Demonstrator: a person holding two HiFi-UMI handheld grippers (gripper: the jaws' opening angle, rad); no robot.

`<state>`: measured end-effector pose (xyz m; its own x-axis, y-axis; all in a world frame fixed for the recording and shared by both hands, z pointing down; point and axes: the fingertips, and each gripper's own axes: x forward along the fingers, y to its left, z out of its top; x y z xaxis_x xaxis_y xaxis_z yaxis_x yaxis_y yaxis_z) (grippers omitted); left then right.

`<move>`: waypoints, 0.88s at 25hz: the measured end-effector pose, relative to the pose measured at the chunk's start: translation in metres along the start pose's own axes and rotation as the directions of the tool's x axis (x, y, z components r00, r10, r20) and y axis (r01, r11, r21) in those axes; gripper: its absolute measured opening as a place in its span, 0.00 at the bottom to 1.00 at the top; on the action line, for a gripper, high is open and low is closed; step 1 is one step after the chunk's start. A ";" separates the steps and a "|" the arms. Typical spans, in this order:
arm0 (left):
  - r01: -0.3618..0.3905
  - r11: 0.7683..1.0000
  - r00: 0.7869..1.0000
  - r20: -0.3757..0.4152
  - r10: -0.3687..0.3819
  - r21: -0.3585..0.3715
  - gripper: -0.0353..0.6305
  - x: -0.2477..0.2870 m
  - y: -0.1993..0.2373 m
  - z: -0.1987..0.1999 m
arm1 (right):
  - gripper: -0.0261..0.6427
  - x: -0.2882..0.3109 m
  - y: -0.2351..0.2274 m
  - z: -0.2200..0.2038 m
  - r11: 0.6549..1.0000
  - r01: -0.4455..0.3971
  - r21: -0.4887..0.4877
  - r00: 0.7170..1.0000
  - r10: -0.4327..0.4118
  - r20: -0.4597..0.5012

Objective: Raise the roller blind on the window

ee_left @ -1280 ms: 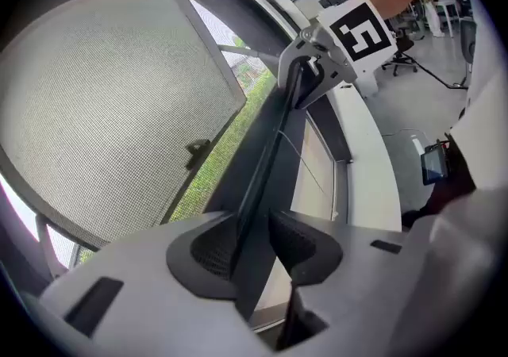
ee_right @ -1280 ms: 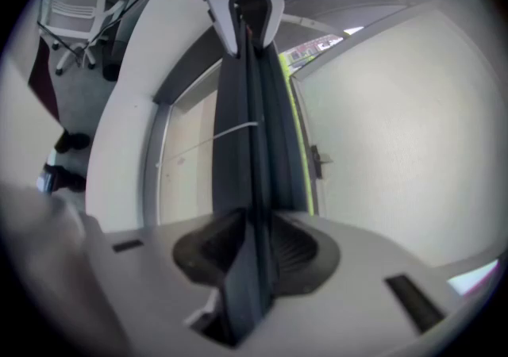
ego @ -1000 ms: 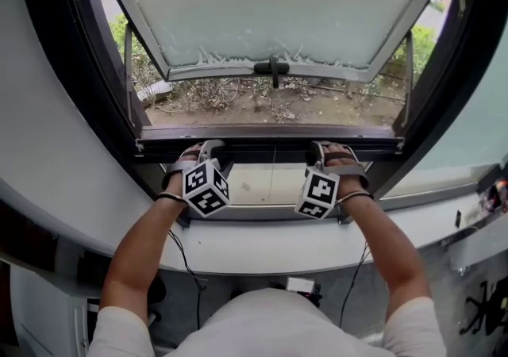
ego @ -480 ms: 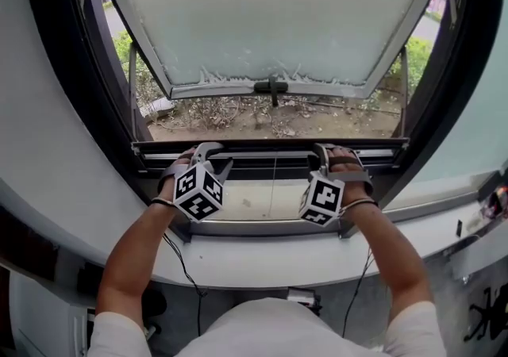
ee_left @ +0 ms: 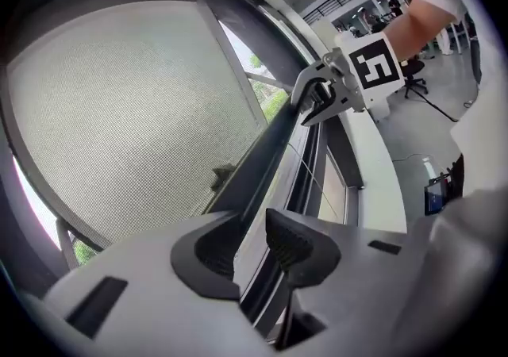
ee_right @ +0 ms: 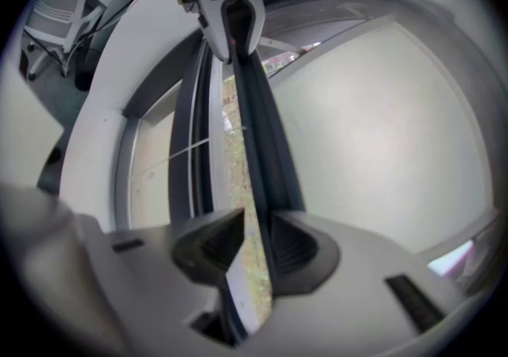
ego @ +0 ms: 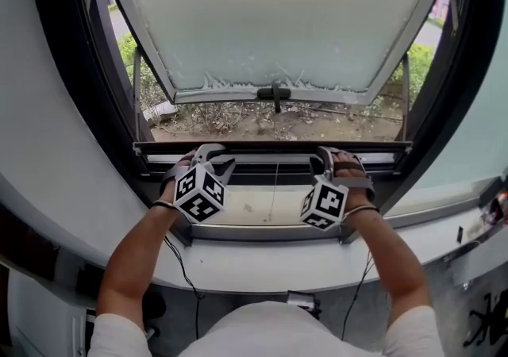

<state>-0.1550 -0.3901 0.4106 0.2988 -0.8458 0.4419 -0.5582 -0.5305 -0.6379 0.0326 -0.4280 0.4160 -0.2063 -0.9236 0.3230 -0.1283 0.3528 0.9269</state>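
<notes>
**Head view: both claws clamped on the roller blind's bottom rail**

The bottom rail (ego: pixel 270 149) is a slim dark bar lying level across the window opening. It sits low down, a little above the lower frame bar (ego: pixel 270 232). The left gripper (ego: pixel 213 155) holds it left of the middle and the right gripper (ego: pixel 327 155) right of the middle, well apart. In the left gripper view the rail runs between the pads, which press on it from both sides; those jaws have just been closing. The right gripper view shows the same, with the pads closed onto the rail's two faces.

Between the rail and the frame bar lies a pale panel (ego: pixel 238 197) crossed by a thin upright cord (ego: pixel 275 185). Whether that panel is blind cloth I cannot tell. Above the rail the frosted sash (ego: pixel 278 14) is swung outward on its side stays (ego: pixel 137 94). Its dark handle (ego: pixel 274 94) sits at the middle of its lower edge, with shrubs (ego: pixel 139 54) and bare ground beyond. A white sill (ego: pixel 262 268) curves below the forearms.
</notes>
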 end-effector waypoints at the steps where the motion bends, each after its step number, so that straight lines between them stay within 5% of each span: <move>1: -0.002 1.000 1.000 0.003 0.002 -0.008 0.22 -0.001 0.002 0.001 | 0.21 -0.001 -0.003 0.001 1.000 0.012 0.005 1.000 -0.012 0.004; 12: -0.040 0.996 0.997 0.060 0.044 -0.077 0.22 -0.019 0.030 0.028 | 0.21 -0.013 -0.042 0.009 0.989 0.132 0.068 0.989 -0.136 0.056; 22: -0.034 0.991 0.997 0.063 0.042 -0.129 0.22 -0.029 0.042 0.041 | 0.21 -0.029 -0.066 0.016 0.959 0.153 0.238 0.973 -0.188 0.134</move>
<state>-0.1557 -0.3903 0.3450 0.3235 -0.8693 0.3738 -0.6632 -0.4900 -0.5658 0.0319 -0.4221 0.3420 -0.3070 -0.9448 0.1142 -0.3851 0.2330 0.8930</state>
